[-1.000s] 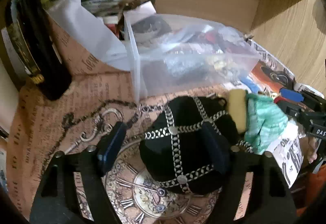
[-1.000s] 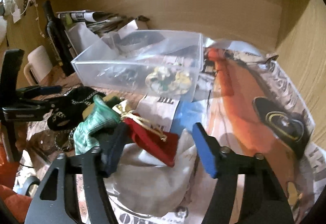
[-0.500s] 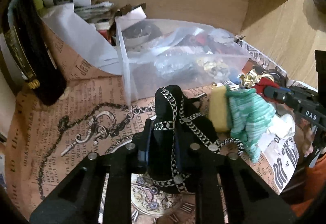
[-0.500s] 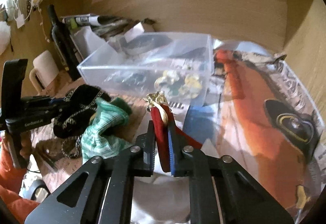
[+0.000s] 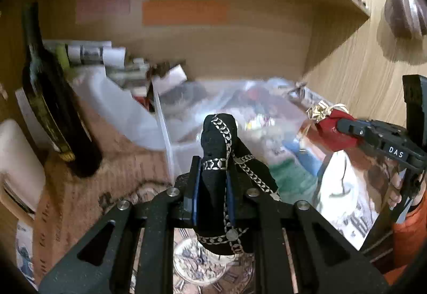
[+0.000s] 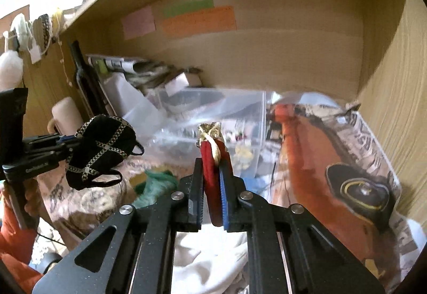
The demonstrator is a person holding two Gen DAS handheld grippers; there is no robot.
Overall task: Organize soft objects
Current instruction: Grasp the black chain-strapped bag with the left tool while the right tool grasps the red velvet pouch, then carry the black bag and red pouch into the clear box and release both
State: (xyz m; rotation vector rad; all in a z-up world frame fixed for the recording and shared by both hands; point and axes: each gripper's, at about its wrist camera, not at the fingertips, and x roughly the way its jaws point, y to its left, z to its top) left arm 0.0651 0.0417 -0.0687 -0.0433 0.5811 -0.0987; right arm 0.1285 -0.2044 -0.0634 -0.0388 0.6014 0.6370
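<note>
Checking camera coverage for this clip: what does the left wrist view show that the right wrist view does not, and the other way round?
Only the left wrist view shows the clock-face print under the left gripper and a brown round object hanging on the wooden side panel.

Only the right wrist view shows the crumpled white cloth below the right gripper and the orange car poster.

Both show the black chain-trimmed pouch clamped in the left gripper, the red pouch with gold tie clamped in the right, the clear plastic bin, the dark bottle and the green cloth.
</note>
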